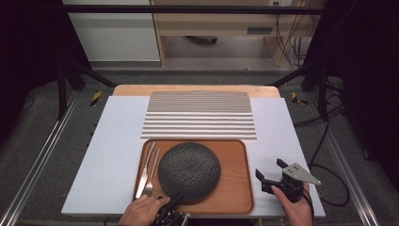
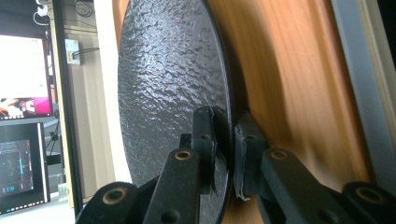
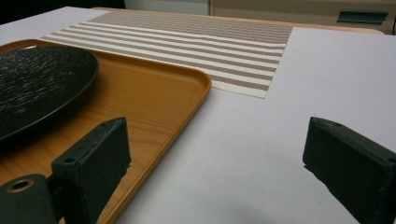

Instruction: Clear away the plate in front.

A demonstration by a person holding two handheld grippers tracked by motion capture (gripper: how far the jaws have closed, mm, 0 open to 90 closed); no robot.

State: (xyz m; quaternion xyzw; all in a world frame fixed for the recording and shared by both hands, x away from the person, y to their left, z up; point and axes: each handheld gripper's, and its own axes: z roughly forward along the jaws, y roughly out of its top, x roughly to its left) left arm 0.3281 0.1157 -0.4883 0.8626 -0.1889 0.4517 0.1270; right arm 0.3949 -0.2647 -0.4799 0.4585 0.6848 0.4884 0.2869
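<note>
Wooden tray [image 1: 237, 188] sits on the white tabletop [image 1: 113, 155], at the near edge, its far rim against a striped placemat [image 1: 199, 115].

Contents of tray: one dark, rough-textured round plate [image 1: 189, 170], roughly centred; a knife [image 1: 145, 169] and a fork [image 1: 151, 175] lying side by side in the strip left of the plate, handles pointing away from the person. Plate holds nothing. Cutlery lies just beside the plate's left rim (contact cannot be judged from above).

Left gripper [image 2: 223, 140] comes in at the plate's near rim. In the left gripper view its two black fingers [image 2: 204, 135] straddle the rim, one over the textured top face, the other on the underside next to the tray's wood. They are closed onto the plate's edge, gripping it. The person's left hand [image 1: 141, 212] is at the tray's near left corner.

Right gripper [image 1: 271, 173] rests over bare tabletop just right of the tray, held by the right hand [image 1: 294, 207]. In the right gripper view its fingers [image 3: 93, 161] stand wide apart with nothing between them; tray rim and plate sit off to one side.
</note>
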